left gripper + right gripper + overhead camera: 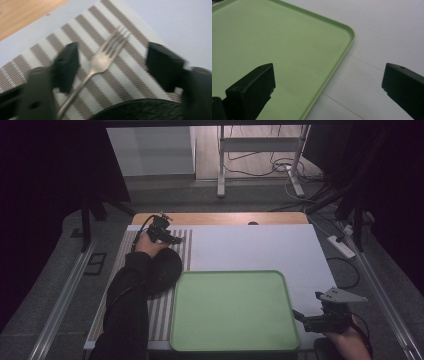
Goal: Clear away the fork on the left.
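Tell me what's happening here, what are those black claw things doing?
A person holds a gripper in each hand. The left gripper is open over a fork lying on a striped placemat, beside a black plate, and looks ready to grab the fork. The right gripper is open too, holding nothing, by the corner of an empty green tray.

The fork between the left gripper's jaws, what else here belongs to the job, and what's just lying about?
In play, likely:
fork
left gripper, open
striped placemat
black plate
green tray

Lying about:
power strip
floor cables
metal stand
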